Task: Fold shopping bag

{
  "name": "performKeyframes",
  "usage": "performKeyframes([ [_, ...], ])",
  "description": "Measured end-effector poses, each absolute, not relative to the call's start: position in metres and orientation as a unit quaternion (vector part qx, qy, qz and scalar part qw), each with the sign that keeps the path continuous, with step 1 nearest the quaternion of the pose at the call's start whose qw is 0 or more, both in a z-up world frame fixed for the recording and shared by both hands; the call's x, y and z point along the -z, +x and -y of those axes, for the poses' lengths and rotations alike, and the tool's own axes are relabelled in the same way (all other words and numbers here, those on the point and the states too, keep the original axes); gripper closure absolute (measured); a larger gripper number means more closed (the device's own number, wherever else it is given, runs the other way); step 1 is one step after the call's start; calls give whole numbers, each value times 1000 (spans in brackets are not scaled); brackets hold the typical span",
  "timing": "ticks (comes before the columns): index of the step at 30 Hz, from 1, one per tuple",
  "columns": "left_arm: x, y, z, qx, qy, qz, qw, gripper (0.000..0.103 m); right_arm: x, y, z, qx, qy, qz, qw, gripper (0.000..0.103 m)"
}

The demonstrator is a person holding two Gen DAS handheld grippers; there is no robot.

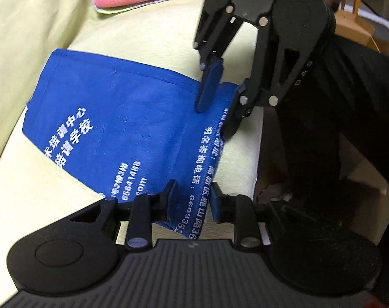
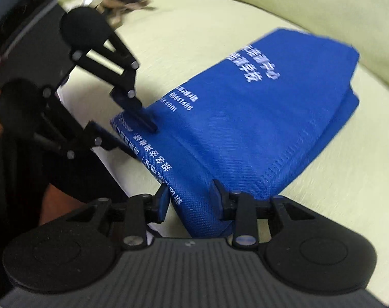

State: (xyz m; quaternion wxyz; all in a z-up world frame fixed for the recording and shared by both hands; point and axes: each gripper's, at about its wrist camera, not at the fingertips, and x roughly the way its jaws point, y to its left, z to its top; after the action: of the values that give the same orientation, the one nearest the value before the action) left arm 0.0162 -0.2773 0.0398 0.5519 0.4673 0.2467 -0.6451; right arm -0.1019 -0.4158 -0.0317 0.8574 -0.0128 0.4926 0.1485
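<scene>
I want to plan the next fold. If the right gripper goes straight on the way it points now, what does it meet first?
Most likely the blue bag itself: the right gripper already has the bag's near edge between its fingers, so going on only pushes deeper into the fabric, towards the surface beneath.

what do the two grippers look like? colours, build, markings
Both the left gripper and right gripper are matte black with round hubs, triangular cut-outs, silver rivets and a ribbed grey base. The jaws carry blue pads. White letters run along the right one's arm.
</scene>
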Motion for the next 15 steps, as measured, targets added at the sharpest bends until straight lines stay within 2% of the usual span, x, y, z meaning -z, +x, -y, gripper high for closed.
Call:
performKeyframes([
  [3,-43,25,277,640,462,-242,564,60,29,-94,433,-153,44,-502,850,72],
  [11,-35,47,282,641,431,-281,569,63,35,-90,463,-164,165,-506,830,73],
  [15,-35,55,279,646,409,-294,574,61,48,-85,482,-151,231,-492,825,74],
])
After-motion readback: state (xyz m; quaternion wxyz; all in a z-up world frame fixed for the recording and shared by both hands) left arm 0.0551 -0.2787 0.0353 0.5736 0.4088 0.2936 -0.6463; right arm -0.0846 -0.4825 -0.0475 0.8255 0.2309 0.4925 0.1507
